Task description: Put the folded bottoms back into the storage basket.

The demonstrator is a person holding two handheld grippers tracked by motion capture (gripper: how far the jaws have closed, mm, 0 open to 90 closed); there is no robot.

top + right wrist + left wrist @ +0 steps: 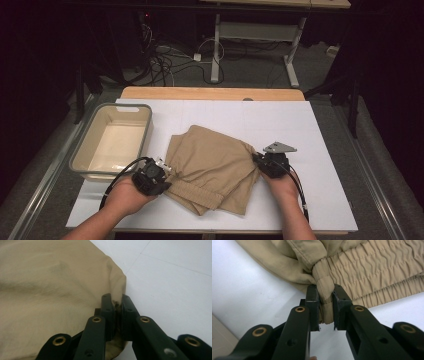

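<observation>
The folded tan shorts (pixel 212 167) are lying on the white tabletop (pixel 280 120), just right of the grey tub (pixel 112 140), and a person is gripping them from both sides. The left tool (pixel 325 307) is clamping a bunched fold of the elastic waistband (pixel 374 272) at the near left corner, with cloth puckering between its jaws. The right tool (pixel 116 312) is pinching the shorts' right edge, its jaws nearly together on a thin fold of fabric. Both holds are looking like edge grips rather than deep ones, and that is probably where trouble is waiting. On the right, only a slim lip of cloth is sitting between the pads, so a pull toward the tub could be sliding it free and letting that side drop. On the left, the bunched waistband may be holding only the top layers, so lifting could be peeling the fold open and letting the lower layers sag. If the two hands are travelling unevenly, the bundle could be twisting, dragging across the tabletop, or catching on the tub's rim.
</observation>
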